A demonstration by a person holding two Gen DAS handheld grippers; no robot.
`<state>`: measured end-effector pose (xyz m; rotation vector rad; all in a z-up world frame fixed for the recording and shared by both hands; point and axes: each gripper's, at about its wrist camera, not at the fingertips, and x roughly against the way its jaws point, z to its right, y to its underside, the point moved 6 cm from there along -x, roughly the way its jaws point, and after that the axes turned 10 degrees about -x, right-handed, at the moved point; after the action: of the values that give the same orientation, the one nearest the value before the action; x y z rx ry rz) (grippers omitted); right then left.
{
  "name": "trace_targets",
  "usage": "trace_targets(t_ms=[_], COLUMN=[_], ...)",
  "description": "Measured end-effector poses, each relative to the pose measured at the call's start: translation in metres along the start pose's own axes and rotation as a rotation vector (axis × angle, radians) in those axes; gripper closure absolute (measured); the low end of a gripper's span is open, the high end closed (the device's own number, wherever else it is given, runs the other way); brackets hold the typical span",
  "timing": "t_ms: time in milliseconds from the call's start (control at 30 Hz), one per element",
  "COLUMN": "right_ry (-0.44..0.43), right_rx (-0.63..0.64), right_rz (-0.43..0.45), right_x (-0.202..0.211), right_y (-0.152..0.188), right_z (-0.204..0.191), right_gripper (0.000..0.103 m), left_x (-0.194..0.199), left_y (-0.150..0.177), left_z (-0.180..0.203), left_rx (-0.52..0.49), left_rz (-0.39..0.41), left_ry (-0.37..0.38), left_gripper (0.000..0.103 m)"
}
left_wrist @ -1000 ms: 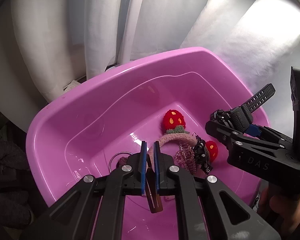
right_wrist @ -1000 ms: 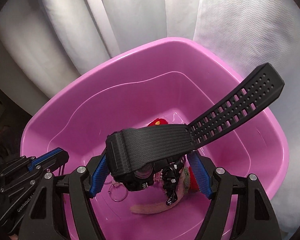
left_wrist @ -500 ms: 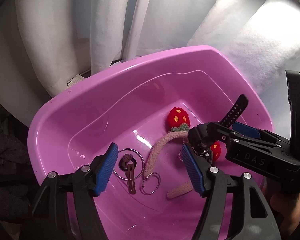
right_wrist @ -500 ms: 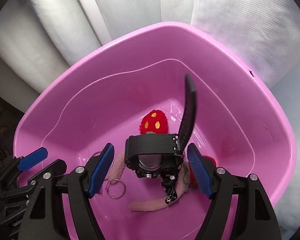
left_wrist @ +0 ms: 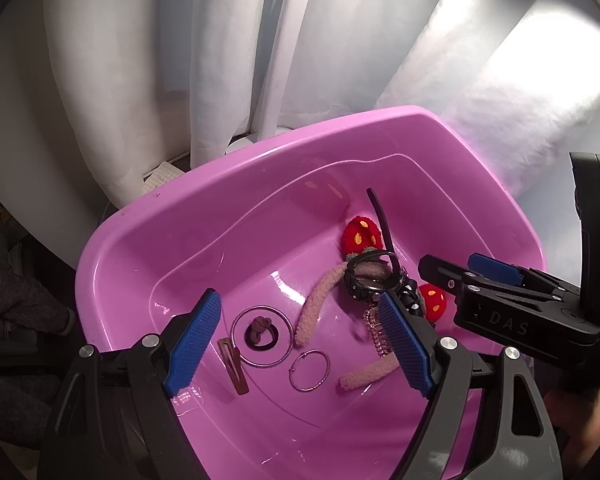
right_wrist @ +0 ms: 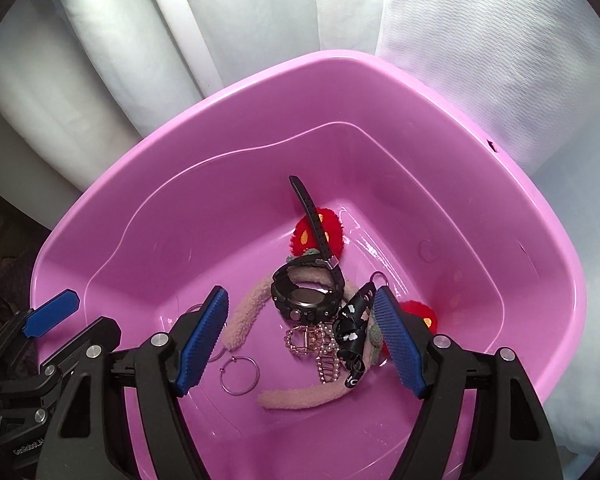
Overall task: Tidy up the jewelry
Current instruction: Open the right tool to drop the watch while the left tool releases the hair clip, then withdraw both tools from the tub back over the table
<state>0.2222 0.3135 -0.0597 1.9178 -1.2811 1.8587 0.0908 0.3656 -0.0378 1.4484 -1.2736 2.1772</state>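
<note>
A pink plastic tub (left_wrist: 180, 216) (right_wrist: 480, 128) holds the jewelry. A black watch (right_wrist: 304, 300) (left_wrist: 370, 276) lies in it on a fuzzy pink headband (right_wrist: 244, 320) (left_wrist: 314, 308) with red strawberries (right_wrist: 320, 232). A brown hair clip (left_wrist: 233, 366), a large hoop around a brown hair tie (left_wrist: 262, 330), a small hoop earring (left_wrist: 309, 370) (right_wrist: 239, 375), a pearl claw clip (right_wrist: 320, 344) and a black ribbon (right_wrist: 350, 328) also lie on the floor. My left gripper (left_wrist: 300, 344) and my right gripper (right_wrist: 300, 344) are both open and empty above the tub.
White curtains (left_wrist: 220, 60) hang behind the tub. White fabric (right_wrist: 500, 60) lies to the right. Dark clutter (left_wrist: 16, 308) sits at the far left.
My left gripper opened and dropped the brown hair clip into the tub. My right gripper opened and let the black watch fall onto the headband. Both grippers have pulled back a little.
</note>
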Motion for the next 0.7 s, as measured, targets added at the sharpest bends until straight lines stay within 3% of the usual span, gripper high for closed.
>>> trace_targets(t_ms=[700], right_ry=[-0.004], right_rx=[0.007], right_rz=[0.045], right_x=[0.023], right_y=[0.006], right_z=[-0.002], right_gripper=[0.031], left_x=[0.022], left_y=[0.001], left_z=[0.003], left_rx=[-0.004], left_rz=[0.045], left_ry=[0.002], left_gripper=[0.024])
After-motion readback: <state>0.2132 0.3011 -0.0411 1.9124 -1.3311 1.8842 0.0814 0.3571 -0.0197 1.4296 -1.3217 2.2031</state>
